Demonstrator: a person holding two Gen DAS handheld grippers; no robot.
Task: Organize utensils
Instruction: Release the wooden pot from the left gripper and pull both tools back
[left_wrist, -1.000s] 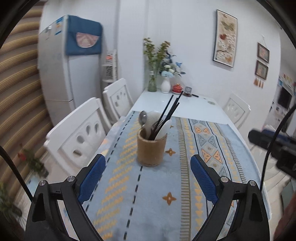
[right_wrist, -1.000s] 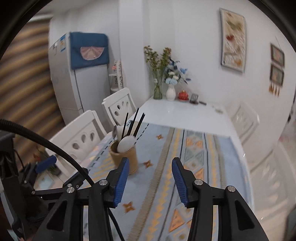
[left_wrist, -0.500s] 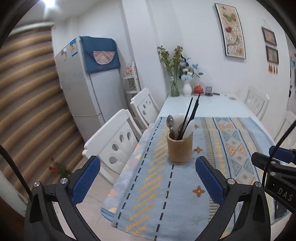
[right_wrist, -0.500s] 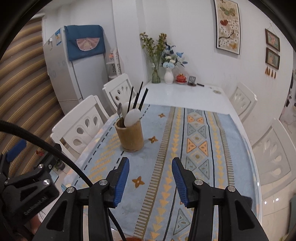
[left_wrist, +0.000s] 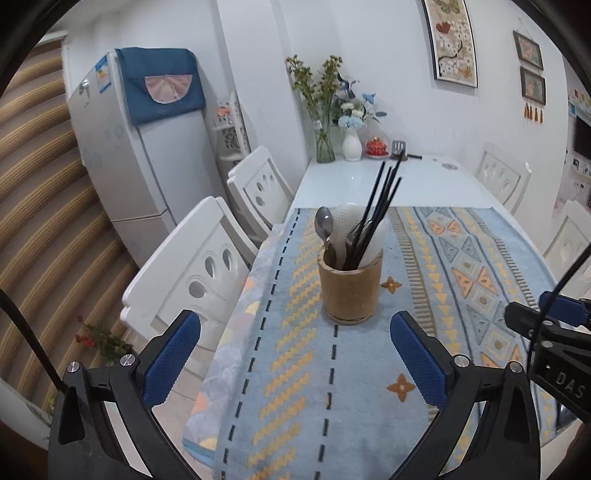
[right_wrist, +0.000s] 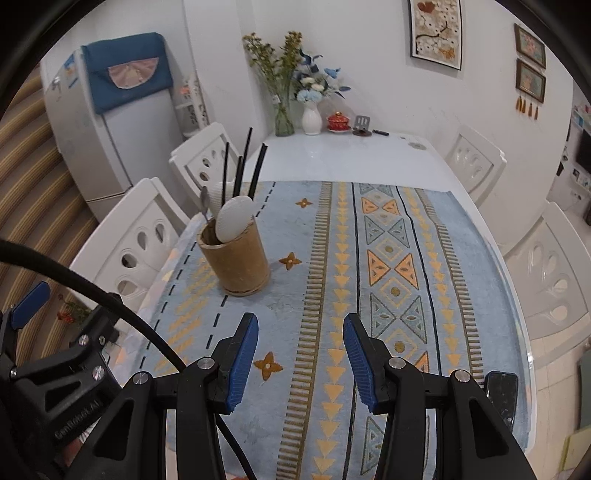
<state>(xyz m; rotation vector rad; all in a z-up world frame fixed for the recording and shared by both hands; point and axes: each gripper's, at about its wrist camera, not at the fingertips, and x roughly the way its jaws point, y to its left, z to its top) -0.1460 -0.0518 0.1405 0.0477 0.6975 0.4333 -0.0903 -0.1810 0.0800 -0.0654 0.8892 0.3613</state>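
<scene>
The fingers (left_wrist: 173, 360) of the left gripper (left_wrist: 295, 354) stood wide apart with nothing between them, their blue pads framing the view of the bamboo holder (left_wrist: 350, 286) just beyond. The holder stood upright on the patterned runner (left_wrist: 295, 387) near the left edge of the desk (left_wrist: 369, 184), its long axis vertical and its open mouth facing up. It was a plain tan cylinder with a paler rim at the base. Out of it rose a metal spoon (left_wrist: 324, 226) at the left, bowl up, then white spoons (left_wrist: 349, 218) with their broad ends upward, and a bundle of black chopsticks (left_wrist: 380, 199) that leaned up and to the right, fanning slightly at the tips. A fork seemed to sit among the chopsticks, though it was hard to make out.

In the right wrist view the holder (right_wrist: 236, 258) lay to the left of that gripper's line, well ahead of it. The right gripper (right_wrist: 300, 360) hung over the runner (right_wrist: 388, 258) with its fingers (right_wrist: 242, 358) partly apart, empty, only the cloth showing in the gap. Farther right, at the near right corner of the desk (right_wrist: 351, 155), a dark phone (right_wrist: 500, 393) lay flat, partly hidden behind the gripper's frame.
</scene>
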